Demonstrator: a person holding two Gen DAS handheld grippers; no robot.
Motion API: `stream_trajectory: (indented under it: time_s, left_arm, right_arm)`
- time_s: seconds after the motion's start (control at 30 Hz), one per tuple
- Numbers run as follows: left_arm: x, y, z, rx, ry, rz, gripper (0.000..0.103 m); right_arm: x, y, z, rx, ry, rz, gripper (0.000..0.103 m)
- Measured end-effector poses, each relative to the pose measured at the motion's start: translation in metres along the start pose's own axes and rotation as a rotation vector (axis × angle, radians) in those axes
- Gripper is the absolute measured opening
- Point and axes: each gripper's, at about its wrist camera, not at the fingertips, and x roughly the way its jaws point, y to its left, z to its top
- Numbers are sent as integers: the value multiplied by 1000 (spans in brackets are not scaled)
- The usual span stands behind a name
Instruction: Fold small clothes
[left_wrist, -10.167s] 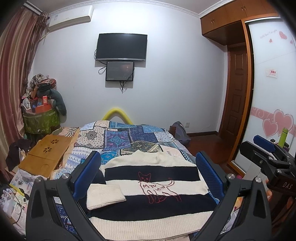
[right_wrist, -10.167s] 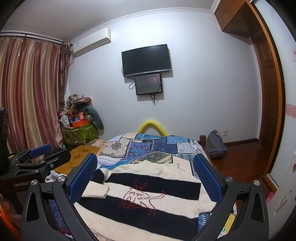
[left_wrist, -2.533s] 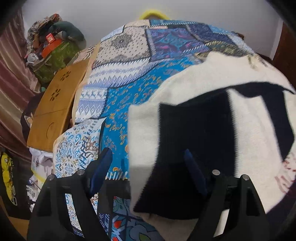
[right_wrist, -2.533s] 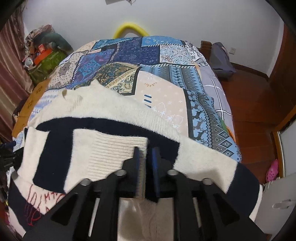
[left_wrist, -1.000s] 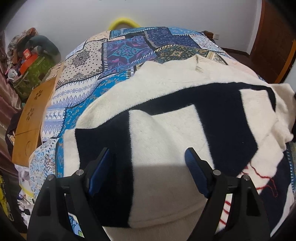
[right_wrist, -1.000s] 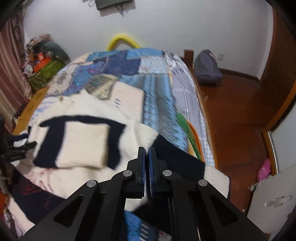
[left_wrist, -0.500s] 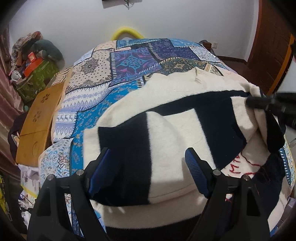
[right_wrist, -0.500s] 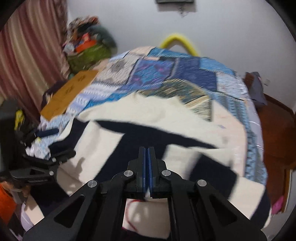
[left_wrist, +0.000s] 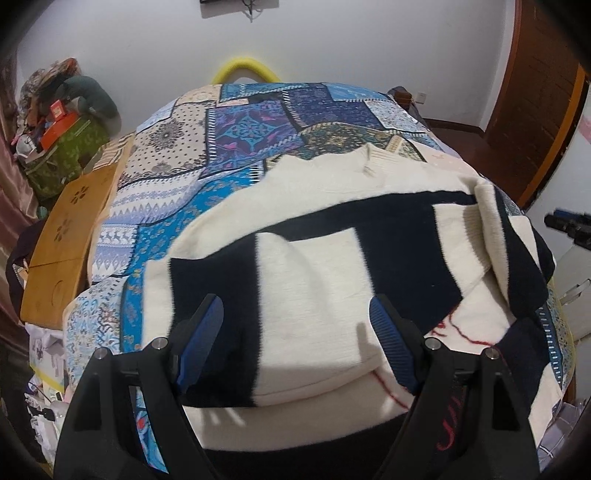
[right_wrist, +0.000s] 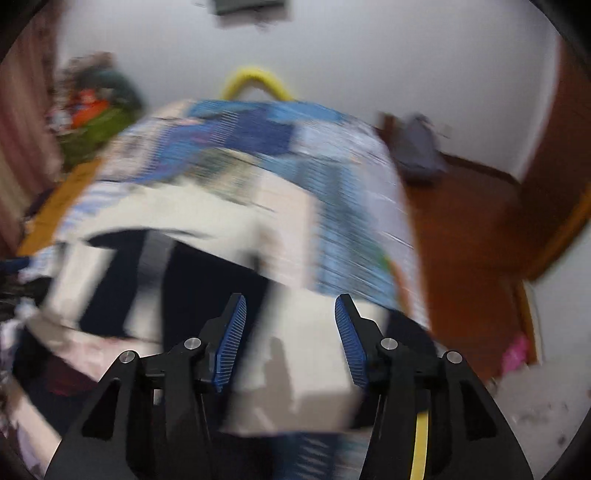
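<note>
A cream and navy striped sweater (left_wrist: 317, 258) with a red cat drawing lies on the patchwork bed quilt (left_wrist: 229, 147). Its left sleeve is folded across the chest and its right sleeve (left_wrist: 495, 221) is folded inward at the right edge. My left gripper (left_wrist: 295, 332) is open and empty, hovering over the folded left sleeve. My right gripper (right_wrist: 290, 332) is open and empty above the sweater (right_wrist: 207, 280); that view is blurred by motion. The tip of the right gripper shows at the far right of the left wrist view (left_wrist: 569, 225).
A wooden lap desk (left_wrist: 70, 229) lies along the bed's left side. A green basket (left_wrist: 62, 147) piled with things stands at the back left. A grey bag (right_wrist: 417, 151) and wooden floor (right_wrist: 461, 229) lie right of the bed. A brown door (left_wrist: 535, 92) is at the right.
My right gripper has opened and let go of the right sleeve, which now lies folded inward, and it is swinging back to the right. The left gripper stays open and has barely moved.
</note>
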Motion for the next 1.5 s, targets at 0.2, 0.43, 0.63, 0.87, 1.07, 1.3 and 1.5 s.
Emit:
stream_trajectory:
  time_s: [0.2,0.43,0.63,0.87,1.07,1.3,1.5]
  left_arm:
    - [12,-16,3,31,20,6,81]
    - [19,-20,3,46,34,27,81]
    - [17,-19,3,38,27,19,81]
    - [9,-10,0,22,11,19,81]
    - [-6,7,-3,-3,-14,17,81]
    - [-23,26,-12,14,-48,62,81]
    - [-33,38,-21,13,-41,60,81]
  right_arm:
    - [49,-63,-33,148,141,-34,49]
    - [51,-44,-36,141,89,16,15]
    - [36,-52,-37,148,49,68,5]
    - [-7,-22,-12,86,-65,147,4]
    - [-45,45,33,-5,-180,268,4]
    - [-47,152,55,-159,-154,440,4]
    - [-33,207,43,-296,-87,507,12]
